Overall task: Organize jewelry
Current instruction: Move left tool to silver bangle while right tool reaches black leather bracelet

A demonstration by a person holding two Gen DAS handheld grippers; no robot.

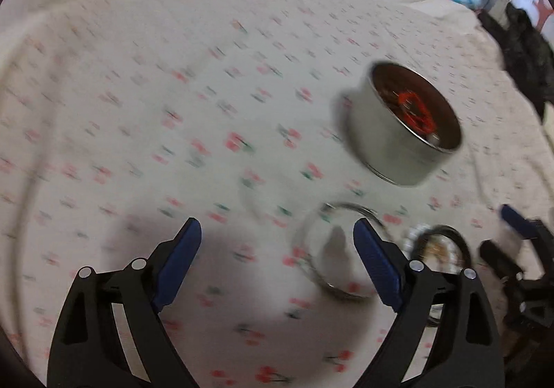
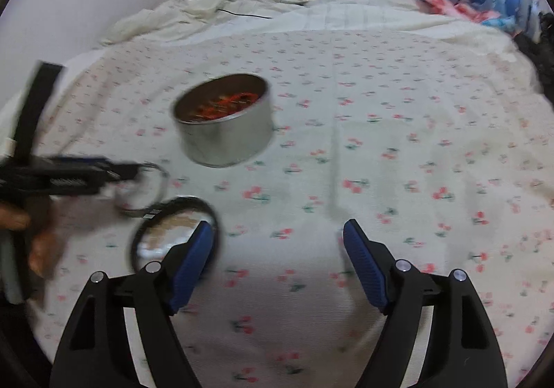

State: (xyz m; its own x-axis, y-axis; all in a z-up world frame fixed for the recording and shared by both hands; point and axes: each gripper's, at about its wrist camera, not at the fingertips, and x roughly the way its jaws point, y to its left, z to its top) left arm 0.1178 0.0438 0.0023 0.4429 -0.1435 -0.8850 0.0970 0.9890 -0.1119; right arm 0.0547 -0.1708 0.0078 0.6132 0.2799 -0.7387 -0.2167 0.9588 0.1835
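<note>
Left wrist view: the left hand-held gripper (image 1: 277, 249) hangs over a bed (image 1: 138, 93) covered in a flower-print sheet, its blue pads spread wide with only sheet between them. A clear bangle (image 1: 332, 249) lies on the sheet just at the inner side of one pad (image 1: 375, 266), partly hidden behind it; contact cannot be told through the blur. Just beyond that pad lies a black bangle (image 1: 446, 242). A round metal tin (image 1: 401, 135), open and holding red jewelry (image 1: 415, 109), stands farther ahead on the same side.

Right wrist view: the right hand-held gripper (image 2: 277, 256) is spread, nothing between its pads. The black bangle (image 2: 173, 232) lies behind one pad (image 2: 194, 263); the tin (image 2: 225, 124) stands well ahead. The left hand-held gripper (image 2: 104, 173) shows at the edge, near the clear bangle (image 2: 145, 190).
</note>
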